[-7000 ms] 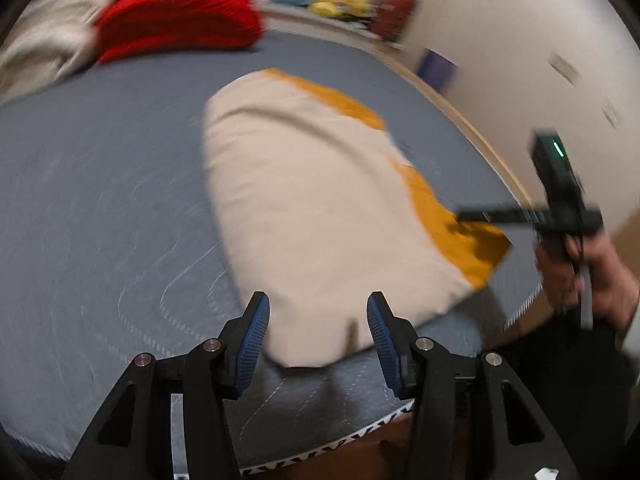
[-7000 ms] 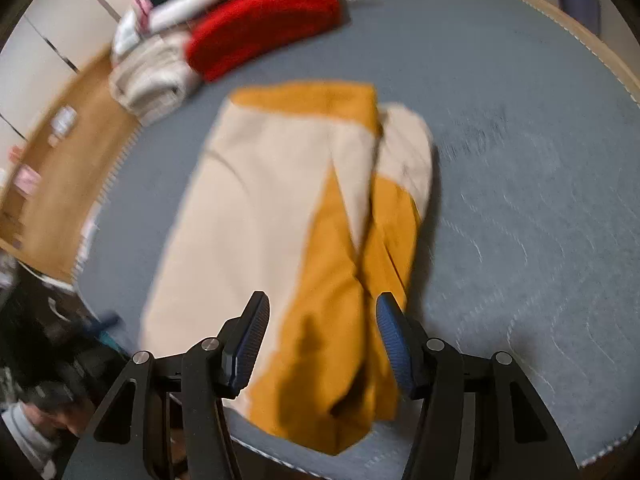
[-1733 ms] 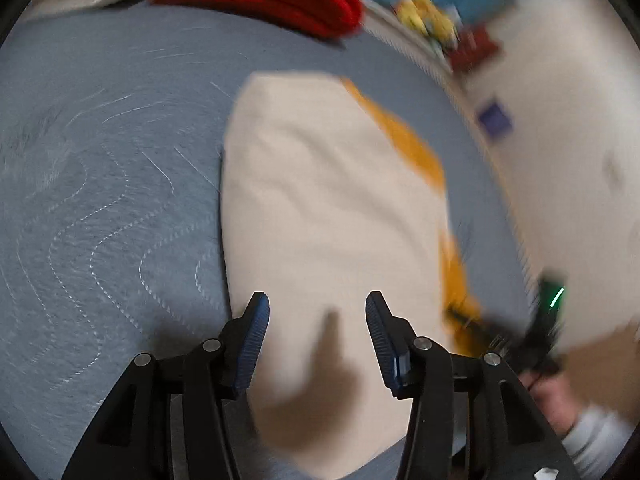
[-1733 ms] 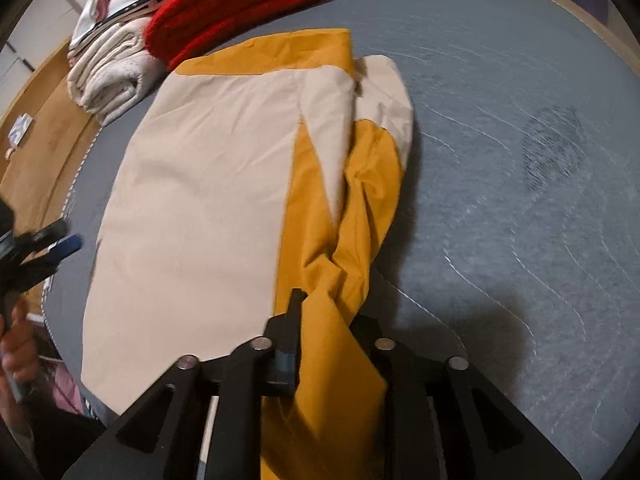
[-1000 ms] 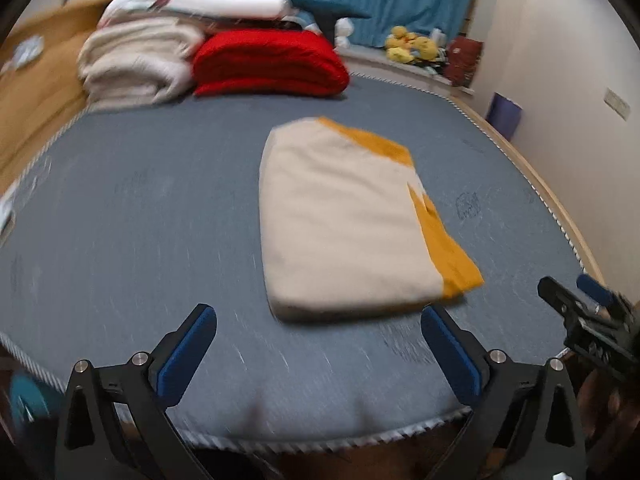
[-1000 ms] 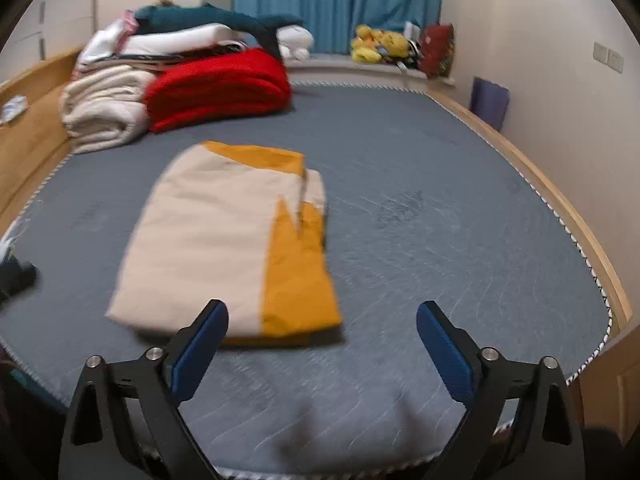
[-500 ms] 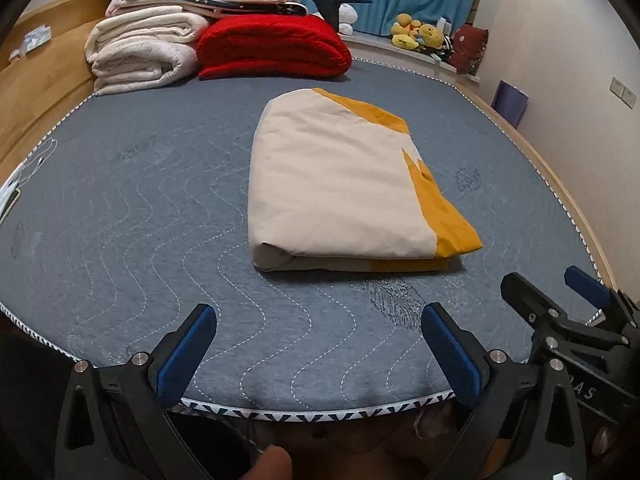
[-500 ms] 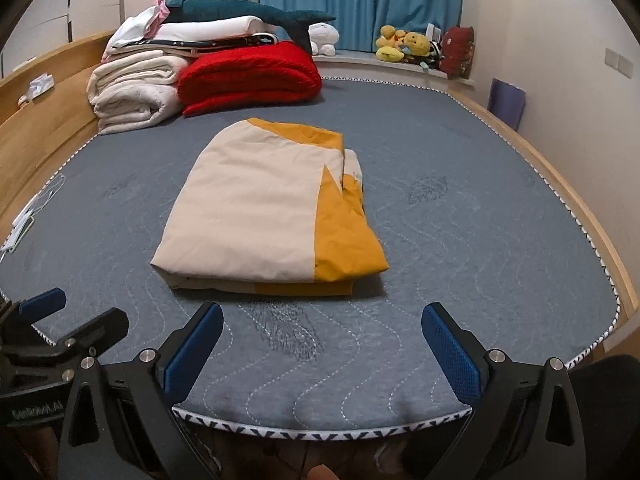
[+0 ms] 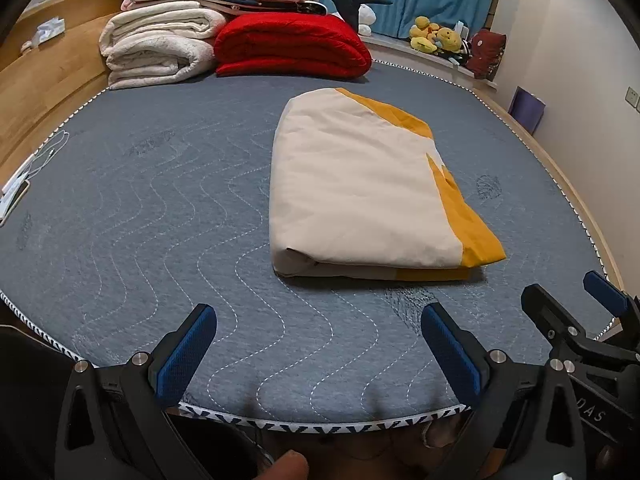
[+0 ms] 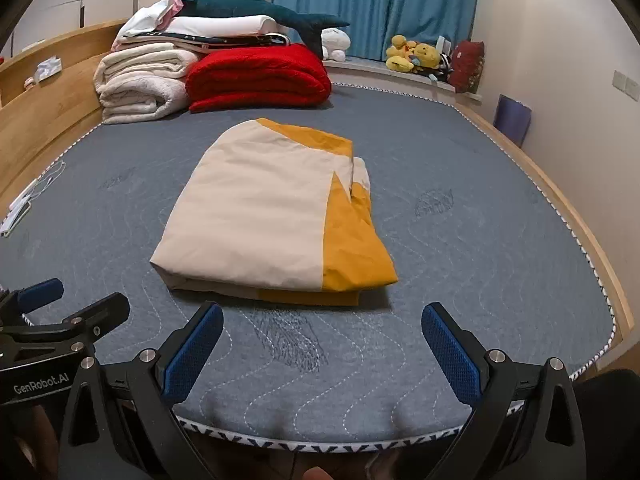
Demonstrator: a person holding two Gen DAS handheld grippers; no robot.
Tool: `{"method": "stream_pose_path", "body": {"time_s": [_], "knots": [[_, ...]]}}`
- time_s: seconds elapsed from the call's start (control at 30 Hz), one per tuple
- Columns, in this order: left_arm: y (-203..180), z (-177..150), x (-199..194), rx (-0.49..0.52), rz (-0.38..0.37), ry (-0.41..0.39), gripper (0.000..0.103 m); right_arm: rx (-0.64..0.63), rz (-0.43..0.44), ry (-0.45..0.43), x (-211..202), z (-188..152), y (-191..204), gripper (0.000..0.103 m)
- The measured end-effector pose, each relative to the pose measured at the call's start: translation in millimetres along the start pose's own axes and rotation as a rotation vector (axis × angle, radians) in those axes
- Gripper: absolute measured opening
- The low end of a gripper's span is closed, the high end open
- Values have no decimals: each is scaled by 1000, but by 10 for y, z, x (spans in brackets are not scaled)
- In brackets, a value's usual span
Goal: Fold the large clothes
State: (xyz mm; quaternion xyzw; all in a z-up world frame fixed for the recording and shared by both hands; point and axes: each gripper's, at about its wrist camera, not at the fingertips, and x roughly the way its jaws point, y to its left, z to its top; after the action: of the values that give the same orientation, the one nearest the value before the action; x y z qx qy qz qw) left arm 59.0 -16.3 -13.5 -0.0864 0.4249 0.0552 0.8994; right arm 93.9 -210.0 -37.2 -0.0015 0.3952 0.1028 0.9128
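Note:
A cream and mustard-yellow garment (image 9: 360, 196) lies folded into a flat rectangle in the middle of the grey quilted mattress (image 9: 160, 208). It also shows in the right wrist view (image 10: 268, 208). My left gripper (image 9: 318, 346) is wide open and empty, held above the mattress's near edge, short of the garment. My right gripper (image 10: 322, 344) is wide open and empty, also at the near edge. The right gripper shows at the right of the left wrist view (image 9: 576, 320), and the left gripper at the left of the right wrist view (image 10: 56, 312).
Folded white blankets (image 9: 156, 48) and a red blanket (image 9: 292, 46) are stacked at the far end, with a teal plush on top. A wooden bed frame (image 9: 44, 80) runs along the left. Cables and a phone (image 9: 20, 188) lie at the left edge. Plush toys (image 10: 412, 58) sit by the blue curtain.
Both grippers let go of the garment, opened wide and pulled back to the near edge of the mattress. The garment now lies folded and still.

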Motion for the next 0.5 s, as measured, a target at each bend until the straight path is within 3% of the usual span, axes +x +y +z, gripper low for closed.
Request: {"method": "stream_pose_path", "body": {"time_s": [0.5], "knots": [[23, 12, 11, -1, -7, -8, 102, 0, -6, -7, 6, 11, -16, 99]]}}
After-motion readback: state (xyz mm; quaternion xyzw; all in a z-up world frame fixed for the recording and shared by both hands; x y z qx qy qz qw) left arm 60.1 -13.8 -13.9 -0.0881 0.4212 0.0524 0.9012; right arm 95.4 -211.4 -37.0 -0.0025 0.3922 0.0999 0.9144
